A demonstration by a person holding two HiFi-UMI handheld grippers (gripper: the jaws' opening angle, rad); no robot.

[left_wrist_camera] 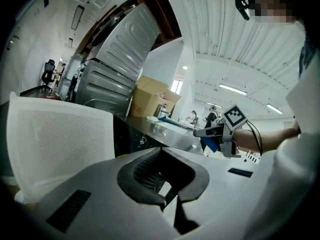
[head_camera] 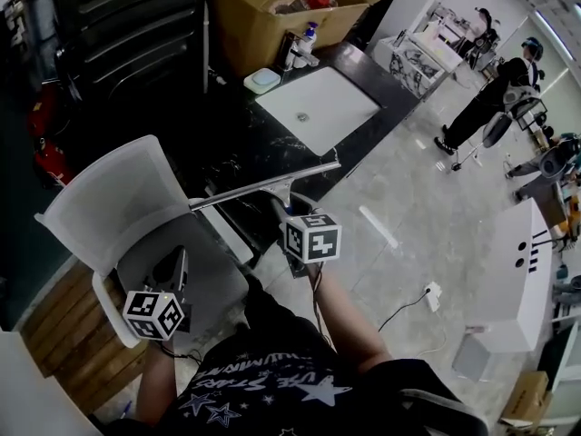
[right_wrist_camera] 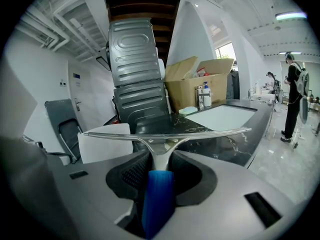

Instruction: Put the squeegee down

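Counter: a black marble-veined counter (head_camera: 238, 143) with a white inset sink (head_camera: 318, 107) is lying ahead of the person. It looks like the nearest flat spot for the tool.
Chair: a white plastic chair with a mesh back (head_camera: 113, 198) is standing just beside the counter, on the person's left.
Squeegee: the squeegee, with a long chrome blade bar and a blue handle (right_wrist_camera: 160, 136), is being held in the air. The bar is roughly level and is crossing the counter's near edge, resting on nothing.
Right gripper: the right gripper (right_wrist_camera: 158, 176) is pinching the blue handle between its jaws, with the bar pointing away from it.
Left gripper: the left gripper (left_wrist_camera: 167, 198) is hanging over the chair seat. Its jaws are pressed together and are carrying nothing.
Step in hand: the person is carrying the tool toward a place to set it, and the setting down is not yet done.
Next move: it is calling for lowering the bar flat onto bare counter short of the sink, then spreading the jaws.
Writing: the person's dark shirt is showing star shapes and lettering, but the lettering is upside down and too broken to read. The marker cubes are showing only black-and-white squares.
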